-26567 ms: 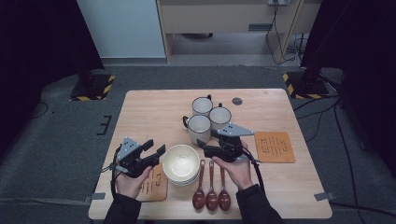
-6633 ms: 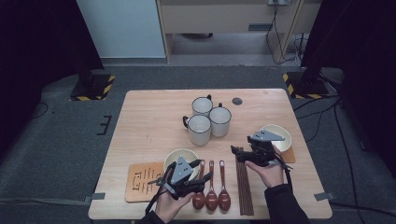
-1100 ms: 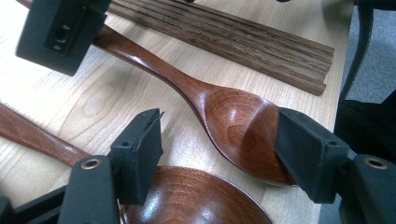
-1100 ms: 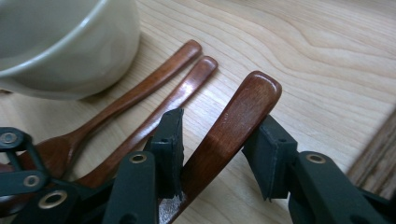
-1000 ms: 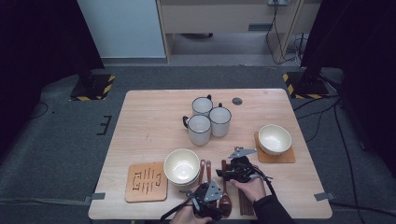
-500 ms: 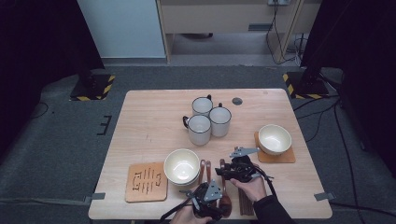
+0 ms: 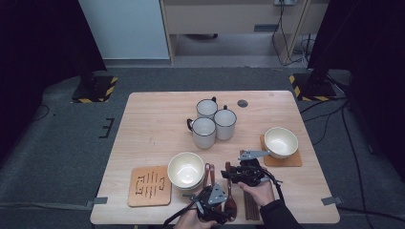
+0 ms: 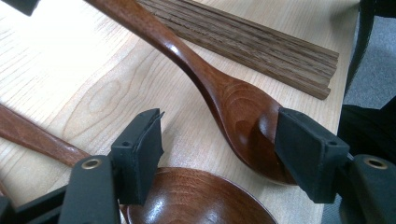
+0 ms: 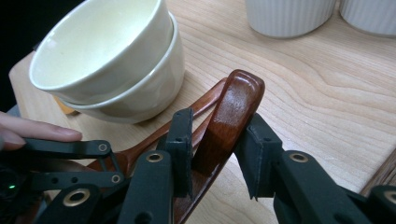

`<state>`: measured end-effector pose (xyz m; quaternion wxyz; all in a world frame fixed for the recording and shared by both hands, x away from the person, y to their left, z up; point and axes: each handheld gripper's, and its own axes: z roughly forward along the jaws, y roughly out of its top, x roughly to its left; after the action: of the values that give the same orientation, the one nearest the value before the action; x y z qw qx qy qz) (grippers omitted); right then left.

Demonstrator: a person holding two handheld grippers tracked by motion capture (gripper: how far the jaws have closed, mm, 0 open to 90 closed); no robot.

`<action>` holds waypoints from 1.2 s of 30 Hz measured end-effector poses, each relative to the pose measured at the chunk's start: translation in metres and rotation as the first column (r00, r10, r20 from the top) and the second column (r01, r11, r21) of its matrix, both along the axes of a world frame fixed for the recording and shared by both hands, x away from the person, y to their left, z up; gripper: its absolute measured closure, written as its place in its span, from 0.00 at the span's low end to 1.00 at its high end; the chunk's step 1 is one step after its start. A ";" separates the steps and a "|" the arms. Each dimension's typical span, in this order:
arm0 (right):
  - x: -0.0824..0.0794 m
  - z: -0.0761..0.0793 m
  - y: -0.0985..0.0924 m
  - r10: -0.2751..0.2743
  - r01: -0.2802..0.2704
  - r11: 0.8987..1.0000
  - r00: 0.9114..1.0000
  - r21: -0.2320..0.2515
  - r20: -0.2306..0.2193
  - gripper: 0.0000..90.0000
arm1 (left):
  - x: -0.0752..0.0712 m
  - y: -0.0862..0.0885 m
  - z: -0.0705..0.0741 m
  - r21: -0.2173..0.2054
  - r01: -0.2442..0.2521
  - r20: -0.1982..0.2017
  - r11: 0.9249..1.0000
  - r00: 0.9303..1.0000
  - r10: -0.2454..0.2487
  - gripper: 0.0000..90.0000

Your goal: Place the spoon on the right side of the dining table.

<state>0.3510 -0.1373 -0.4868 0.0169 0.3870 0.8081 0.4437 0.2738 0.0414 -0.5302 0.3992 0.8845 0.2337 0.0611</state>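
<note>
A wooden spoon (image 9: 229,121), lying just right of the stacked bowls (image 7: 186,170) on the surface (image 7: 153,124), was straddled at its handle by the right hand-held gripper (image 9: 219,154), jaws apart. The left hand-held gripper (image 8: 219,154), also open, bracketed its bowl end. A centred, even squeeze would be needed before lifting.

Two black hand-held grippers, dark sleeve

The left gripper (image 7: 208,200) and right gripper (image 7: 232,175) carry grey three-cornered plates, brass-ringed screw holes, square black pads (image 8: 138,143) and trailing black cables.
</note>
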 end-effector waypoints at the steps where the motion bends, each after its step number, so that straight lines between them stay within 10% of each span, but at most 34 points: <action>1: 0.000 0.001 0.000 -0.001 0.001 1.000 1.000 0.004 0.000 0.75 | 0.000 0.000 0.000 -0.001 -0.001 -0.001 1.000 1.000 0.001 0.35; 36: -0.011 0.024 -0.015 0.016 -0.023 0.988 0.999 0.151 0.048 0.86 | 0.002 0.001 0.000 0.005 -0.019 -0.004 1.000 1.000 0.019 0.35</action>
<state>0.3398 -0.1519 -0.4629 0.0021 0.3687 0.7751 0.5130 0.2755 0.0422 -0.5302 0.3959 0.8833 0.2428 0.0639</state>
